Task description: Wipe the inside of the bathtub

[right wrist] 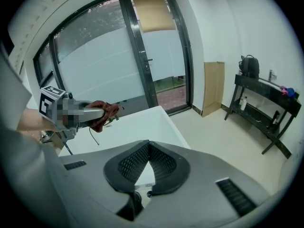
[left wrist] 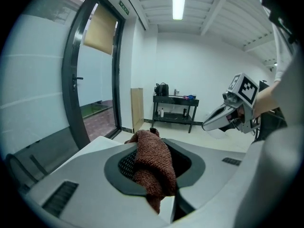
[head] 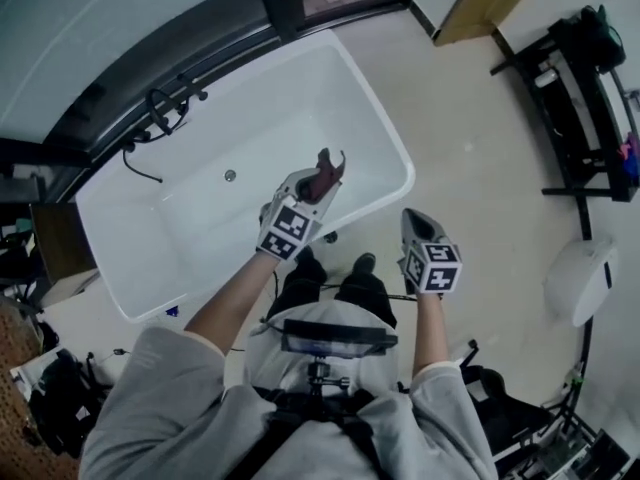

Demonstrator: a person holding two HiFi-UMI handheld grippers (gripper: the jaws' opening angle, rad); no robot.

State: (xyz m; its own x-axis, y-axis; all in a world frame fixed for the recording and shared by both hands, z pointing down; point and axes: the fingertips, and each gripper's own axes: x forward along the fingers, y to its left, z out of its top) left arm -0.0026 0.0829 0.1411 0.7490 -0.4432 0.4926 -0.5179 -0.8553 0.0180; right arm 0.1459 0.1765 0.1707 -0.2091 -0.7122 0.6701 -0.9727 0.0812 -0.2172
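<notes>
We see a bright, evenly lit room. A ceiling lamp glows white and overexposed in the left gripper view. Daylight enters through the glass door. The white bathtub reads bright, with soft shading along its walls. Both gripper views are fisheye, with black corners and bowed lines near the edges. The head view bends likewise at its borders.

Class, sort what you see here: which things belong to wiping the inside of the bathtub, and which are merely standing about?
For the job:
- white bathtub
- brown cloth, clamped in the left gripper

Standing about:
- right gripper, shut and empty, outside the tub
- black rack by the wall
- black bag on that rack
- tan board leaning against the wall
</notes>
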